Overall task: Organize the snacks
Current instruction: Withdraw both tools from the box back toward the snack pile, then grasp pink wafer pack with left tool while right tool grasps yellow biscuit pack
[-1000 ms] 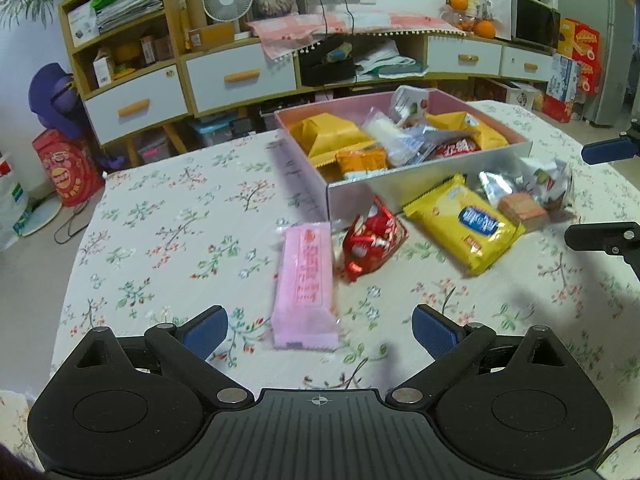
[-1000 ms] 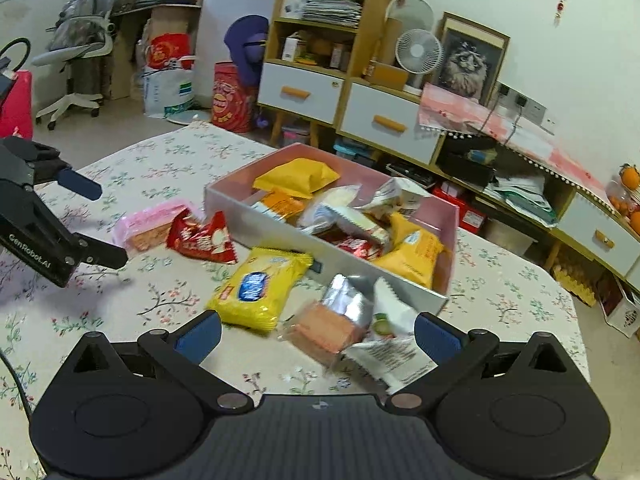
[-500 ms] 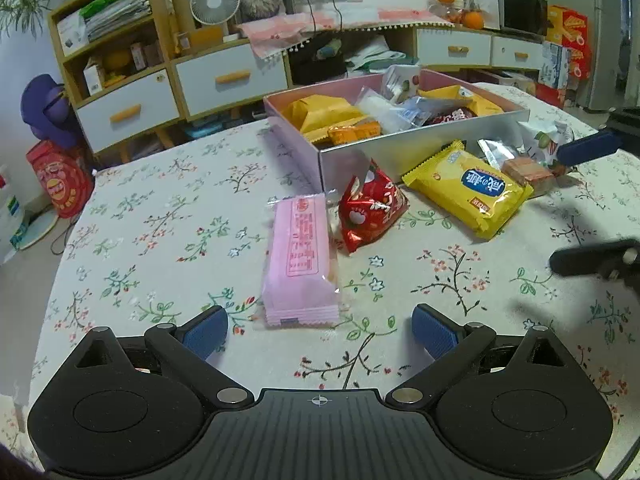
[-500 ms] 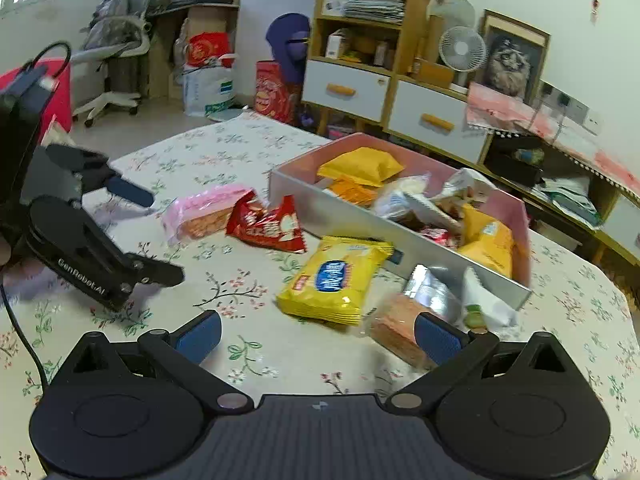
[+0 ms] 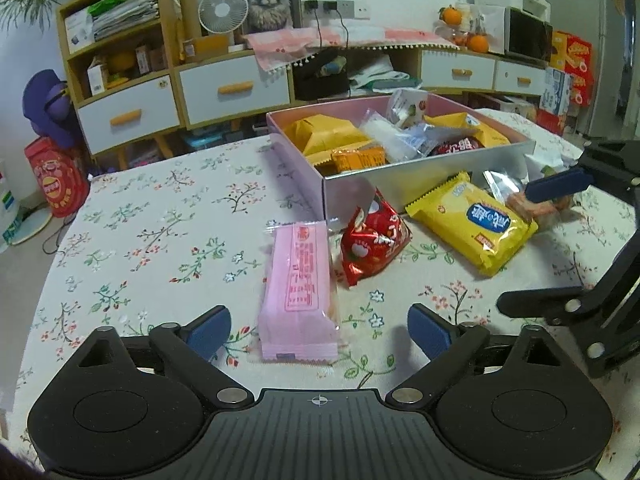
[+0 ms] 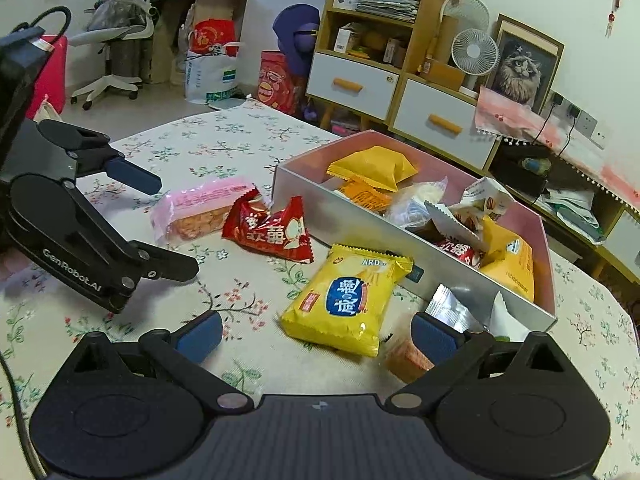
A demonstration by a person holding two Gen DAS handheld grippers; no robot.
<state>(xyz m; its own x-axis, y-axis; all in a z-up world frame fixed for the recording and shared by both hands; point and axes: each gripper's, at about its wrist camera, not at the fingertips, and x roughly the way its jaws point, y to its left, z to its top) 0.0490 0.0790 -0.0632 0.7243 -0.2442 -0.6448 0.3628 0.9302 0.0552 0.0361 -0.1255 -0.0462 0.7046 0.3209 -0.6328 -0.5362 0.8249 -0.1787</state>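
Floral-print cloth covers the white table [image 5: 160,236] through the left wrist view, with wooden drawer cabinets [image 5: 180,92] and a small white fan [image 5: 223,11] along the wall at the top of the frame. At bottom centre the left gripper [image 5: 318,330] has its blue-padded fingers spread wide and empty, the near end of a flat pink wafer packet [image 5: 298,292] lying between them. Just right of that packet sits a crinkled red snack bag [image 5: 374,244], then a yellow biscuit pack [image 5: 472,228], both close to the front wall of the shallow pink-lined box [image 5: 424,178] holding more snacks. Bare cloth fills the left half of the frame; the right gripper [image 5: 544,248] hangs open at the right edge. From the right wrist view, the right gripper [image 6: 316,338] is likewise wide apart and empty at bottom centre, the yellow biscuit pack [image 6: 348,300] just ahead between its fingers and a silver foil wrapper [image 6: 450,312] by the right finger. The left gripper [image 6: 164,228] fills the left side, near the pink wafer packet [image 6: 200,212] and the red snack bag [image 6: 272,232]. The box [image 6: 320,184] lies in the centre-right, a white office chair [image 6: 116,44] standing upper left.
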